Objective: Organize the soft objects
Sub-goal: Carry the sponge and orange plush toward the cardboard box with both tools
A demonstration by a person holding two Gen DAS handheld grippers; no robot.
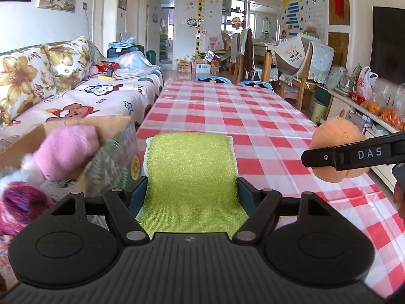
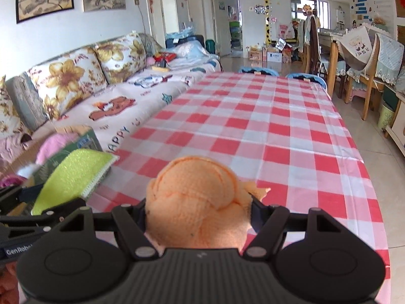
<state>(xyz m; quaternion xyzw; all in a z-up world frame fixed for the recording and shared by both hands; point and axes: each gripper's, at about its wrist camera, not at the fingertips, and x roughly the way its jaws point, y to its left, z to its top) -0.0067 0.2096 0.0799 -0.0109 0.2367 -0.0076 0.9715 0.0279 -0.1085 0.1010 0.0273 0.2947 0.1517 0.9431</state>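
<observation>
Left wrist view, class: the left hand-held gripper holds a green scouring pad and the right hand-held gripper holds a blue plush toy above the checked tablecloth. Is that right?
Not quite. The plush toy in the right hand-held gripper is orange, not blue, as the right wrist view shows. The left hand-held gripper does hold the green scouring pad above the checked tablecloth.

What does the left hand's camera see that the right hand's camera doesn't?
Only the left wrist view shows the television, the bags of oranges and the right gripper's finger from the side. Only the right wrist view shows the left gripper from outside. Both show the green sponge in the left gripper, the orange plush in the right, the pink plush in the cardboard box, the checked tablecloth and the sofa.
</observation>
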